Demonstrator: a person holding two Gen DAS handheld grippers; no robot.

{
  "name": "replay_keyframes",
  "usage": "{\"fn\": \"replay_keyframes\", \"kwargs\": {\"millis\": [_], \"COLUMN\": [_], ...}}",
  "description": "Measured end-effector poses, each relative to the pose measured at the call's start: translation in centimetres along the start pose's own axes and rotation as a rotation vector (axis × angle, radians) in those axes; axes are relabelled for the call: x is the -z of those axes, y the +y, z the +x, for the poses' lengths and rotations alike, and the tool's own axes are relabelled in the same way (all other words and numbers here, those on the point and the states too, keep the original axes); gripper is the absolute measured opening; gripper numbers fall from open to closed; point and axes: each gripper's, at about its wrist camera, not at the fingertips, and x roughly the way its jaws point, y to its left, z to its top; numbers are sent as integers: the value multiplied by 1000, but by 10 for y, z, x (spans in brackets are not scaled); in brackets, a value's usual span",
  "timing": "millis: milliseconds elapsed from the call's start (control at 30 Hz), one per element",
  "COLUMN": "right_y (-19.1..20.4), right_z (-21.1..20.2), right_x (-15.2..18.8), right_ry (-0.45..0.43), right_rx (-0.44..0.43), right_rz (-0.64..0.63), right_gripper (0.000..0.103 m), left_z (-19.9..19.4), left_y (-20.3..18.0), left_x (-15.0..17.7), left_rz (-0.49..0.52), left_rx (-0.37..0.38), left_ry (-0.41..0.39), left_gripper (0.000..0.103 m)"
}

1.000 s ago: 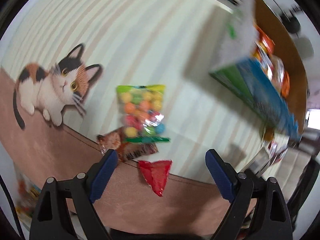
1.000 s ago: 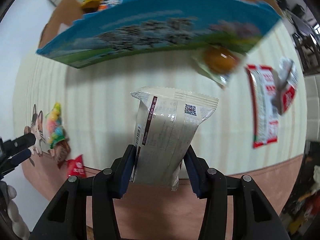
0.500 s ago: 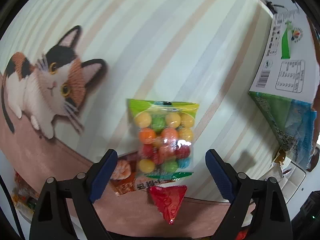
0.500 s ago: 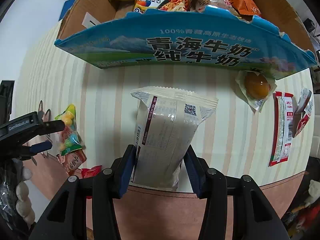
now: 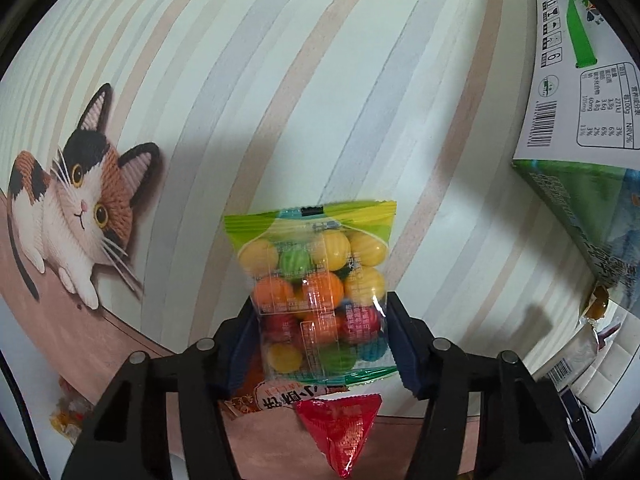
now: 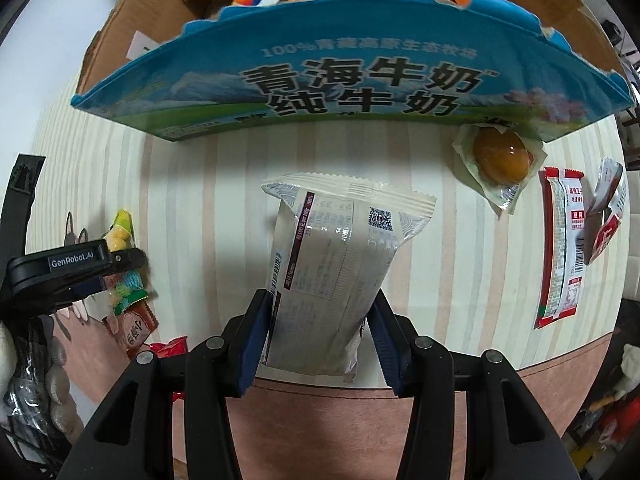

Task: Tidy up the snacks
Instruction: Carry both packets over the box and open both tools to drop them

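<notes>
My left gripper (image 5: 320, 340) has closed on the bag of coloured candy balls (image 5: 316, 292), which lies on the striped tablecloth; the blue pads press both sides of its lower half. My right gripper (image 6: 318, 340) is shut on a white snack packet (image 6: 336, 276) and holds it in front of the blue milk carton box (image 6: 360, 92), which holds several snack bags. The left gripper also shows in the right wrist view (image 6: 80, 268), at the left over the candy bag (image 6: 120, 236).
Under the candy bag lie a brown snack pack (image 5: 280, 396) and a red triangular packet (image 5: 340, 432). A packed egg (image 6: 500, 156), a red-white packet (image 6: 560, 248) and a smaller packet (image 6: 606, 208) lie at the right. The box corner (image 5: 580, 128) stands right of the left gripper.
The left gripper moved down over the candy bag and closed on it. The right gripper kept hold of the white packet and moved closer to the box.
</notes>
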Motion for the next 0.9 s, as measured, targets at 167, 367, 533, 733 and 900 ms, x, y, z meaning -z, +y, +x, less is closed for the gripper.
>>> {"fn": "replay_keyframes", "kwargs": {"millis": [167, 367, 533, 733, 900], "right_y": [-7, -9, -11, -21, -37], "right_z": [1, -1, -9, -35, -83], "right_x": [-2, -4, -6, -2, 0], "right_ry": [6, 4, -6, -38, -96], "right_rx": [-4, -8, -18, -71, -146], "right_rz": [14, 10, -3, -4, -2], "right_gripper": [52, 52, 52, 52, 52], "left_z": [-2, -12, -28, -72, -132], "left_y": [4, 8, 4, -15, -48], "left_x": [3, 11, 22, 58, 88], "left_rz": [-2, -7, 5, 115, 233], "left_rx": [-5, 1, 18, 44, 106], "left_ry": [-11, -23, -63, -151, -238], "left_gripper": [54, 49, 47, 47, 47]}}
